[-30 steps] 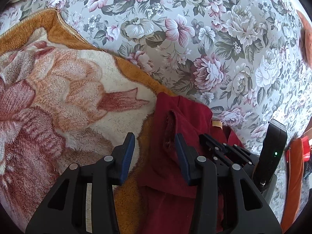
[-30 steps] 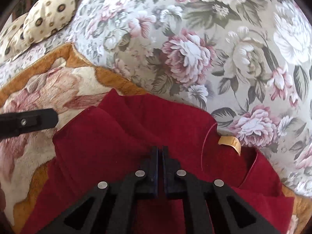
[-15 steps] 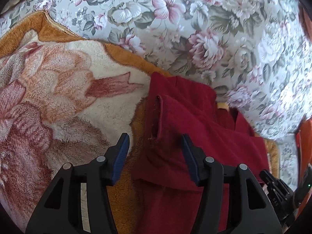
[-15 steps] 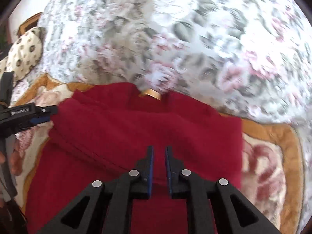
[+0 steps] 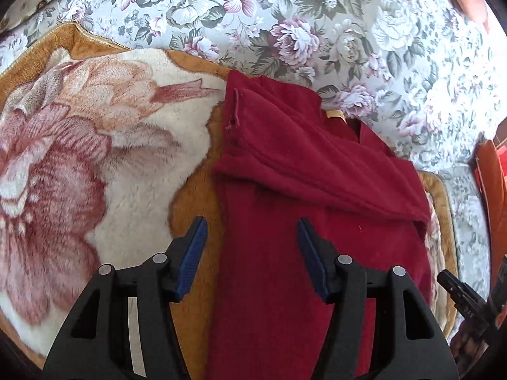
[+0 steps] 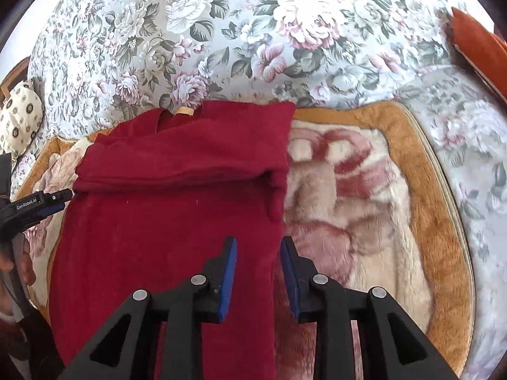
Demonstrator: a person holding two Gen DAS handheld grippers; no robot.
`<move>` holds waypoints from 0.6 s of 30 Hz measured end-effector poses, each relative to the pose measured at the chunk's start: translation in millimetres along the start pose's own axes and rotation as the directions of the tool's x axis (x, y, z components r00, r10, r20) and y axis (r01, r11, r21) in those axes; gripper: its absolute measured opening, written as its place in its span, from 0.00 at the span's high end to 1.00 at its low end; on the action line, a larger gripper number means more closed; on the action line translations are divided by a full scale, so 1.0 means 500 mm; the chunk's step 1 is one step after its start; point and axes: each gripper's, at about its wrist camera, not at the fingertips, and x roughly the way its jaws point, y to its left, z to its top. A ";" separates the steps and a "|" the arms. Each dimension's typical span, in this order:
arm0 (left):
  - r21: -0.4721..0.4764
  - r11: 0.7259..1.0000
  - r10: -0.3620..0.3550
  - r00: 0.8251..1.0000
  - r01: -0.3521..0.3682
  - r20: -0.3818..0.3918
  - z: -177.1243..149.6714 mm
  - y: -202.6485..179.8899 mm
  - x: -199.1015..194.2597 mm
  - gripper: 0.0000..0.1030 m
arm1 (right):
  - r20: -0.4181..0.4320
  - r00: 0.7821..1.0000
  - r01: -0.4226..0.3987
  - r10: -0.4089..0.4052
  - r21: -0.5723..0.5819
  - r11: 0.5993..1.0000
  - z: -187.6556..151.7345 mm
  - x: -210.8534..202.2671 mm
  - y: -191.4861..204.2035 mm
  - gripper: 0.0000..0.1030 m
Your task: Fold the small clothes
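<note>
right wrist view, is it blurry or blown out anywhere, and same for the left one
Right wrist view: mostly sharp; the orange cushion at upper right is smeared, and the floral bedspread looks washed out in bright light. Left wrist view: red garment crisp, the bedspread's right side glares pale. Both show fisheye bending and dark corners.

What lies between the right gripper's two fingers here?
In the right wrist view, the red garment's right edge lies beneath the open right gripper, plush blanket beside it; nothing is pinched.

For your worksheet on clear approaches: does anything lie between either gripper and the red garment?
Nothing visible does. The left gripper and right gripper, both open, hang directly over the red garment on the plush blanket.
</note>
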 end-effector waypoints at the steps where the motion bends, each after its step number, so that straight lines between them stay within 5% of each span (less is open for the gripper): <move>1: 0.005 1.000 -0.003 1.000 0.003 0.004 -0.021 0.000 -0.015 0.33 | -0.006 1.000 -0.015 0.015 0.008 1.000 -0.016 -0.002 -0.004 0.74; 4: 0.012 1.000 -0.014 1.000 0.014 0.000 -0.088 0.005 -0.054 0.31 | -0.042 0.998 -0.042 0.042 -0.001 0.999 -0.053 0.019 -0.010 0.74; 6: 0.016 1.000 -0.013 1.000 0.013 -0.024 -0.128 0.009 -0.064 0.31 | -0.119 0.992 0.042 -0.044 -0.025 0.999 -0.074 0.051 -0.019 0.74; 11: 0.019 1.000 -0.013 0.996 0.015 -0.084 -0.221 0.037 -0.077 0.31 | -0.060 0.998 -0.027 0.031 0.057 0.998 -0.122 -0.030 -0.042 0.71; 18: -0.005 0.997 -0.073 0.994 0.073 -0.087 -0.285 0.047 -0.115 0.27 | -0.104 0.987 -0.121 0.125 0.041 0.992 -0.217 -0.076 -0.032 0.64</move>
